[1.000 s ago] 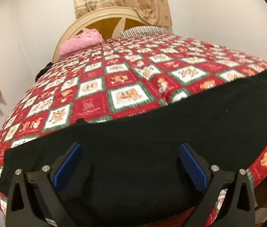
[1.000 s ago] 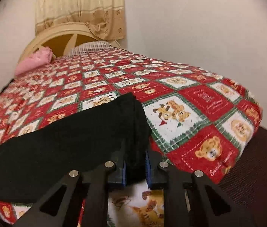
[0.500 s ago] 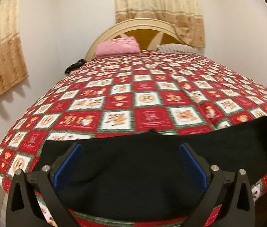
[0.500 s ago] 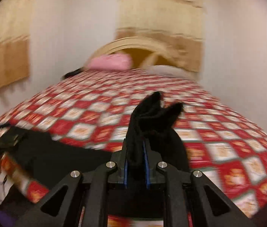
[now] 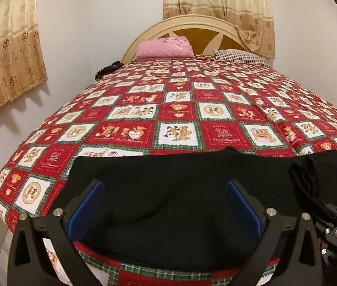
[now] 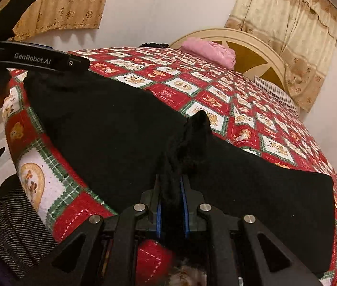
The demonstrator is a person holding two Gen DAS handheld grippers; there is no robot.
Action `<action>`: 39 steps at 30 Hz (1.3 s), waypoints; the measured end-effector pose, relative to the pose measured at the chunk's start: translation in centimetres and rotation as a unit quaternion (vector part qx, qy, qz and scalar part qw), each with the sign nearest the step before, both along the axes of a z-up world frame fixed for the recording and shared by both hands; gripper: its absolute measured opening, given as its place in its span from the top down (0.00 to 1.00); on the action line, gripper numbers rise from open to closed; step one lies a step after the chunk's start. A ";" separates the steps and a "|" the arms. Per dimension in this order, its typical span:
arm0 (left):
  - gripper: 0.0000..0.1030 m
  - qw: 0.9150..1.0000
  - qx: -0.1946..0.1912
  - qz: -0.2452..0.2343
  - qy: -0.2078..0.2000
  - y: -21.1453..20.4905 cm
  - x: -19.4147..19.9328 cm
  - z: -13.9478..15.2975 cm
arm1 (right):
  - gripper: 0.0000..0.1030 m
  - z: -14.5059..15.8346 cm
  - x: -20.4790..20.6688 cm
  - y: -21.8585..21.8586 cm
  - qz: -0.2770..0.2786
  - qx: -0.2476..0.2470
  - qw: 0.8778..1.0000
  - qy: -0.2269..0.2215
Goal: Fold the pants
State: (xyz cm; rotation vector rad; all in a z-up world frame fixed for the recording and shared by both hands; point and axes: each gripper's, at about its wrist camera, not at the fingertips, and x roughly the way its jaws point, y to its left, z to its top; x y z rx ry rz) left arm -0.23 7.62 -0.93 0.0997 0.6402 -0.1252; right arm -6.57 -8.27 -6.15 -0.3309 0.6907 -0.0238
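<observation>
Black pants (image 5: 168, 190) lie along the near edge of the bed, also in the right wrist view (image 6: 101, 128). My left gripper (image 5: 164, 205) is open, its blue pads (image 5: 86, 209) spread just above the pants' left part, holding nothing. My right gripper (image 6: 170, 200) is shut on a bunched end of the pants (image 6: 192, 140) and holds it raised over the flat cloth. The right gripper shows at the right edge of the left wrist view (image 5: 335, 217), and the left gripper at upper left of the right wrist view (image 6: 42, 59).
The bed has a red and white bear-patterned quilt (image 5: 180, 109). A pink folded blanket (image 5: 164, 47) and a striped pillow (image 5: 240, 56) lie by the cream headboard (image 5: 187, 23). Curtains (image 5: 6, 54) hang on the walls. A small dark object (image 5: 107, 69) sits at the bed's far left edge.
My right gripper has carried the pants end leftward over the rest of the pants, towards my left gripper. My left gripper stayed open and turned to face the headboard.
</observation>
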 end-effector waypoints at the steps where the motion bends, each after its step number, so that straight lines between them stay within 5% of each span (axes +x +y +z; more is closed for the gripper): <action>1: 0.00 1.000 0.000 -0.001 0.001 -0.1 0.1 -0.1 | 0.87 0.0 0.2 0.2 -0.003 -0.003 1.000 -0.001; 6: 0.00 1.000 -0.003 -0.004 0.006 -0.2 0.2 -0.3 | 0.80 0.0 1.2 1.2 -0.027 0.014 1.000 -0.009; 8: 0.00 1.000 -0.003 -0.004 0.004 -0.2 0.2 -0.2 | 0.63 0.4 1.6 1.6 -0.019 0.046 0.999 -0.010; 9: 0.00 1.000 -0.001 -0.003 0.004 -0.2 0.2 -0.2 | 0.55 0.6 1.7 1.7 -0.006 0.068 0.998 -0.009; 11: 0.00 1.000 0.001 0.000 0.001 0.0 0.2 0.0 | 0.24 1.4 1.4 1.4 0.044 0.157 0.987 -0.002; 14: 0.00 1.000 0.000 0.005 -0.005 0.2 0.2 0.4 | 0.24 3.2 0.6 -0.6 0.077 0.262 0.962 -0.009; 16: 0.00 1.000 -0.002 -0.001 -0.010 0.0 0.1 0.7 | 0.31 4.5 0.0 -3.1 0.056 0.299 0.952 -0.031; 20: 0.00 0.999 -0.004 -0.046 -0.028 -2.3 -0.4 1.9 | 0.68 7.3 -1.8 -11.7 -0.056 0.301 0.949 -0.070; 23: 0.00 0.994 -0.013 -0.102 -0.039 -5.6 -0.8 2.7 | 0.75 8.3 -3.6 -17.8 -0.164 0.255 0.949 -0.089; 28: 0.00 0.983 -0.008 -0.177 -0.041 -12.3 -1.6 2.9 | 0.80 8.1 -4.1 -21.8 -0.218 0.215 0.949 -0.081; 29: 0.00 0.982 -0.004 -0.182 -0.039 -13.3 -1.7 2.6 | 0.87 7.5 -3.6 -22.0 -0.216 0.218 0.949 -0.070; 35: 0.00 0.982 0.036 -0.186 0.004 -17.0 -1.3 -0.7 | 0.89 3.6 -0.5 -22.4 -0.244 0.214 0.946 -0.013; 39: 0.00 0.984 0.037 -0.163 0.066 -16.3 0.1 -3.7 | 0.91 3.0 -0.1 -23.9 -0.266 0.233 0.935 -0.025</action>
